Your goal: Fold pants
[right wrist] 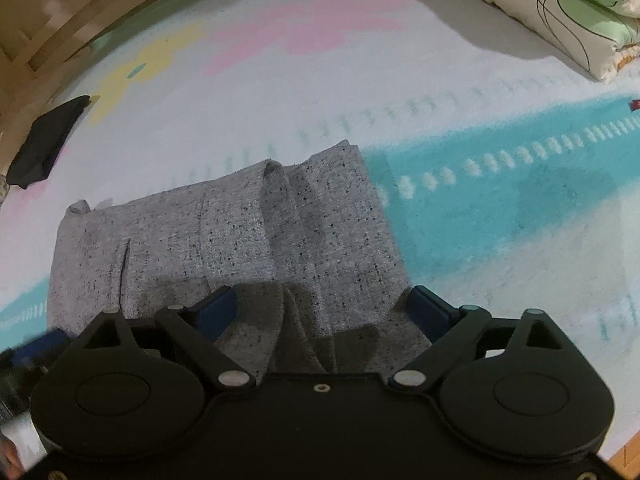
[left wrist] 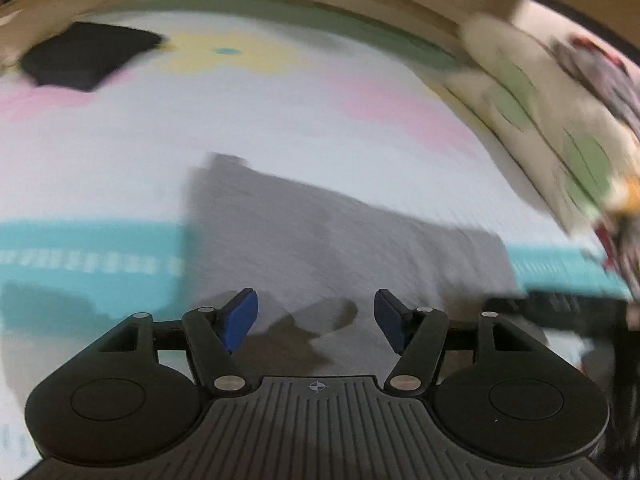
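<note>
Two grippers hang over one pair of soft grey speckled knit pants (right wrist: 224, 236), and neither has hold of the cloth. The pants lie flat on a pale play mat with pink, yellow and teal patches (right wrist: 500, 208), already doubled into a thick, short block, with a long crease running down the middle. I think they lie spread out like this so the next fold can be made cleanly. The right gripper (right wrist: 324, 312) has its blue pads standing very wide, one on each side of the near end of the pants, with grey cloth showing between them but not pinched. That wide gap looks meant to take in the bunched edge. The left gripper (left wrist: 316, 320) is about half open, and nothing is between its pads; it sits over a near part of the same grey cloth, though its picture is blurry, so I cannot tell whether it touches. A small dark folded cloth (right wrist: 46, 140) lies far off near the wooden edge, well apart from the pants. A cream pillow with green shapes (right wrist: 560, 8) rests at the far side, also out of the way.
</note>
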`<state>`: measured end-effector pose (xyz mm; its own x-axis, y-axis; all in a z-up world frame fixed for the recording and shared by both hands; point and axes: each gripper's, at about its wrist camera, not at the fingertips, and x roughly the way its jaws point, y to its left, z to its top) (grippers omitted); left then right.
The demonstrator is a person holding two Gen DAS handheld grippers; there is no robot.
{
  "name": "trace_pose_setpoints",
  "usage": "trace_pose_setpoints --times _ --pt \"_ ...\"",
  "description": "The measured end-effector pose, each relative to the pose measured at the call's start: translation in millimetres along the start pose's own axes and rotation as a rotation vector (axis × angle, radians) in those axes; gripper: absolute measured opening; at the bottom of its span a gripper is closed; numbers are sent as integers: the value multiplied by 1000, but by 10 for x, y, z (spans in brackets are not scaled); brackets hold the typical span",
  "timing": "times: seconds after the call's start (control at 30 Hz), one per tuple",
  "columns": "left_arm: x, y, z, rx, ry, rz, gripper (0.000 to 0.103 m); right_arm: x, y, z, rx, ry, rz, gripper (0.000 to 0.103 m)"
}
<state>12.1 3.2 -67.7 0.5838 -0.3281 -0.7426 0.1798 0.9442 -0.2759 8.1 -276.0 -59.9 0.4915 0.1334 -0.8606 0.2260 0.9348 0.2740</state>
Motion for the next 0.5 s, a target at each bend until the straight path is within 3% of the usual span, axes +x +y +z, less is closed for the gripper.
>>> trace_pose_setpoints --times 0.17,0.5 --pt "2 251 31 -110 25 34 63 -33 -6 -9 -10 -16 44 95" --pt "9 314 -97 -54 95 32 63 -36 26 -114 -101 -29 90 97"
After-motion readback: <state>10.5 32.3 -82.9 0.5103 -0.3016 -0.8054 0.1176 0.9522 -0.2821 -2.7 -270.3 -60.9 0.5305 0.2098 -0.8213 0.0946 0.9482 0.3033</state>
